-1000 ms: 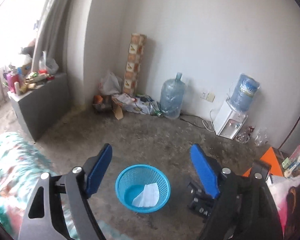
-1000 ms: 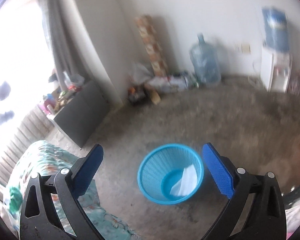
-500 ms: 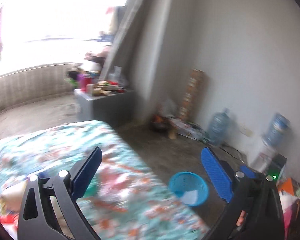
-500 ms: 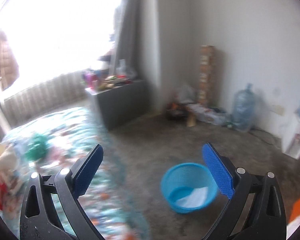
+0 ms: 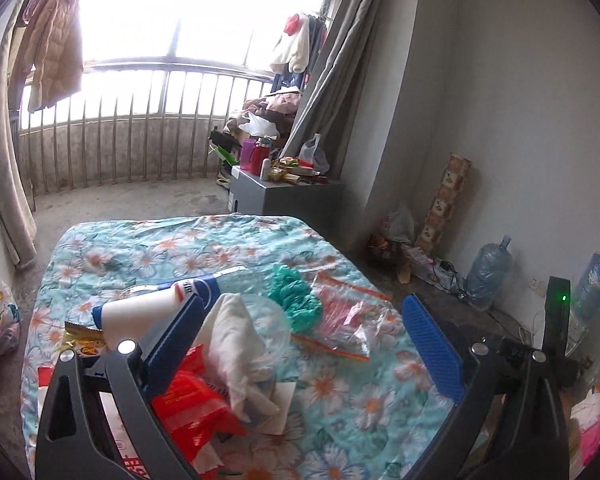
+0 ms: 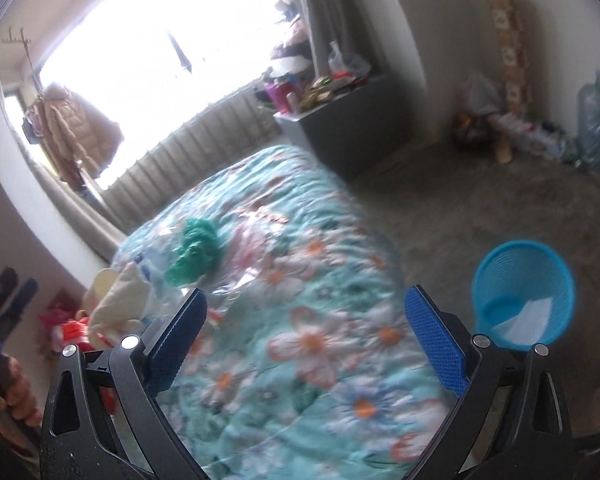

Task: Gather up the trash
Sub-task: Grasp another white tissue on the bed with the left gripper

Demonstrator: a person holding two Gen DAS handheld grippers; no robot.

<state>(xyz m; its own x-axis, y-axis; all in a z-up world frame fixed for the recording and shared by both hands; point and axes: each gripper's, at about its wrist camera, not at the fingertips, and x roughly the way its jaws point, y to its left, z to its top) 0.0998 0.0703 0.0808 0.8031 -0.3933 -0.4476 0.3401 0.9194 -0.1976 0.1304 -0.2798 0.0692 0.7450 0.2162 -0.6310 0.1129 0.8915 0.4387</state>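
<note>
Trash lay in a pile on the flowered bedspread (image 5: 188,248): a crumpled white tissue (image 5: 240,344), a red plastic bag (image 5: 188,404) and a green bag (image 5: 296,300), all close before the left gripper (image 5: 304,344), whose fingers had just been opening and stood wide with nothing pressed between them. The tissue and red bag sat against its left finger (image 5: 172,344). The right gripper (image 6: 306,340) was also wide open and empty over the bedspread, and the blue basket (image 6: 524,292) with white paper stood on the floor just right of its right finger.

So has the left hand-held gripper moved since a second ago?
Yes. The left hand-held gripper has swung away from the blue basket on the floor, which has left its view, and now points over the floral bed at the trash pile, jaws open.
</note>
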